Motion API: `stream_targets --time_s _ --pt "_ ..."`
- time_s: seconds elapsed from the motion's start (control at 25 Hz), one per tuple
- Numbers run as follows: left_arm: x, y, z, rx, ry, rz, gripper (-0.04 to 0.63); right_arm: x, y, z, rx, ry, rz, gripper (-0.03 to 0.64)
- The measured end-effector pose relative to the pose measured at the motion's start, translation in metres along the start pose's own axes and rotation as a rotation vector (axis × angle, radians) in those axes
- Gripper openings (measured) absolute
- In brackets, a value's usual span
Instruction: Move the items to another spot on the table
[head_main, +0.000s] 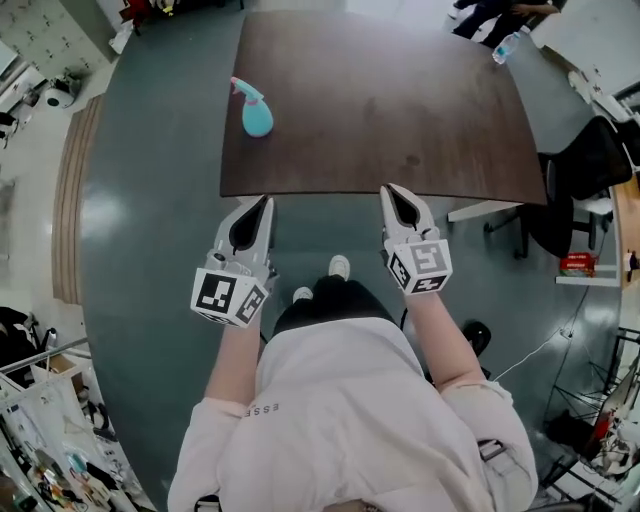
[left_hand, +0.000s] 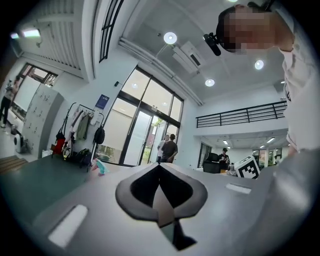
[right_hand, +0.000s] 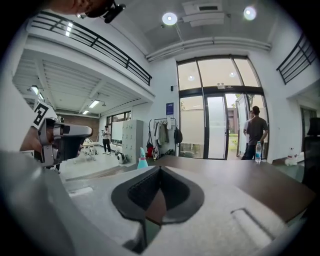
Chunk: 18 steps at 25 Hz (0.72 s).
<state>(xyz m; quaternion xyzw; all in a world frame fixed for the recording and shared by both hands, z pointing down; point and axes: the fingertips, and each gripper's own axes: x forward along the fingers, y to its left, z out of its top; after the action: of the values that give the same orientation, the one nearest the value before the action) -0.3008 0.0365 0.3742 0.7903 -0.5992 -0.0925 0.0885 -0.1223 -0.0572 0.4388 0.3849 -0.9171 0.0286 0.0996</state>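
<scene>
A light-blue spray bottle with a pink trigger stands on the left part of the dark brown table. It shows small in the left gripper view and in the right gripper view. A clear water bottle stands at the table's far right corner, also seen from the right gripper. Both grippers hover side by side just off the near table edge. The left gripper is shut and empty, and so is the right gripper. The jaws of each meet at their tips.
A black office chair stands by the table's right side, with a white shelf and a red item beyond it. People stand near the glass doors. My feet are on the grey-green floor below the table edge.
</scene>
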Motion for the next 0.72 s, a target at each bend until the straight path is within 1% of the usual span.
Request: stream_targets --time_s 0.12,0.28,0.52,0.72 --pt "0.006 -0.033 -0.006 0.010 0.001 -0.037 0.008 -0.029 -0.020 0.001 -0.001 -0.016 -0.028 -0.009" --pt "0.019 -0.069 -0.014 0.030 -0.003 -0.047 0.008 -0.060 -0.047 -0.006 0.020 -0.034 -0.038 -0.009" --pt "0.046 -0.140 -0.027 0.085 -0.015 -0.067 0.008 -0.104 -0.079 -0.014 0.018 -0.030 0.015 -0.009" --pt "0.070 -0.190 -0.048 0.078 -0.015 -0.052 0.008 -0.141 -0.112 -0.020 -0.013 -0.035 0.065 -0.009"
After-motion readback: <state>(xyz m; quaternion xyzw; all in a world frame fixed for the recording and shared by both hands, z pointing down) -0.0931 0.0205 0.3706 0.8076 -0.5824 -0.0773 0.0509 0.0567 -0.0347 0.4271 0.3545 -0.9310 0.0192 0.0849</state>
